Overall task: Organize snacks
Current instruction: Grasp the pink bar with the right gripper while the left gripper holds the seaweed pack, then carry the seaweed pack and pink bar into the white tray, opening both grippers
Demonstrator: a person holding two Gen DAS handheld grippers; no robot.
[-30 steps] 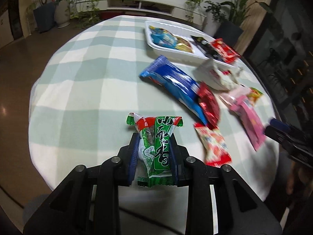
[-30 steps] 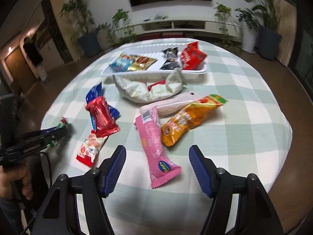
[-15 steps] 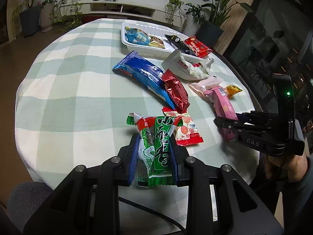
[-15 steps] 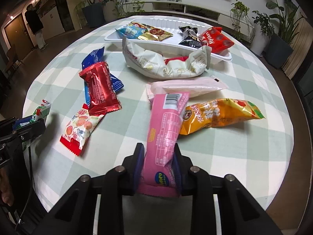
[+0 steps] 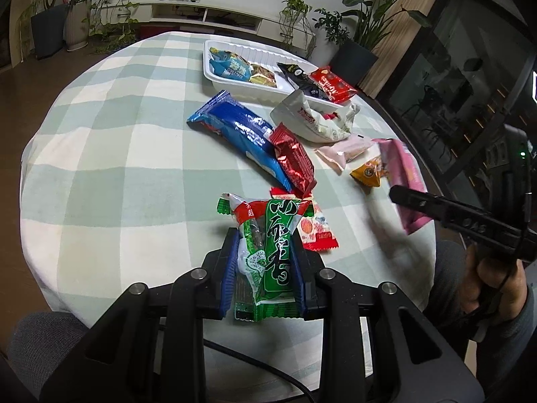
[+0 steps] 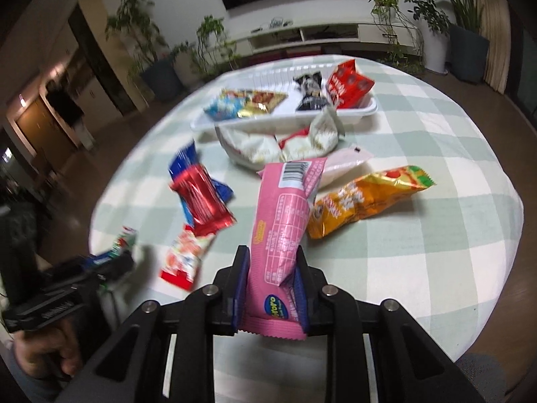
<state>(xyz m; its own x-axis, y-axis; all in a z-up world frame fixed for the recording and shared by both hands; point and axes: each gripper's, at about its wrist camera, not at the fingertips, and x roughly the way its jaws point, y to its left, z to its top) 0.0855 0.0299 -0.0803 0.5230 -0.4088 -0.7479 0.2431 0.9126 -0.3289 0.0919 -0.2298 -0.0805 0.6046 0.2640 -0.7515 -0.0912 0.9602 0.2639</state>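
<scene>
My left gripper [image 5: 265, 235] is shut on a green snack packet [image 5: 272, 252] and holds it over the near edge of the checked table. Seen from the right wrist, that gripper [image 6: 114, 262] is blurred at the lower left. My right gripper [image 6: 271, 255] is shut on the lower end of a long pink packet [image 6: 285, 208], which tilts up off the cloth. In the left wrist view the pink packet [image 5: 402, 168] hangs at the right, above the right gripper's dark finger [image 5: 412, 199]. A white tray [image 5: 235, 84] at the far side holds several snacks.
Loose on the cloth lie a blue packet [image 5: 238, 134], a red packet [image 5: 293, 158], a small red-and-white packet [image 6: 184, 258], an orange packet [image 6: 362, 198], a pale pink packet [image 6: 345, 161] and a crumpled white bag [image 5: 315, 121]. Potted plants and a low shelf stand behind the table.
My right gripper went from open around the pink packet to shut on it, then raised it off the table. The left gripper kept its hold on the green packet.
</scene>
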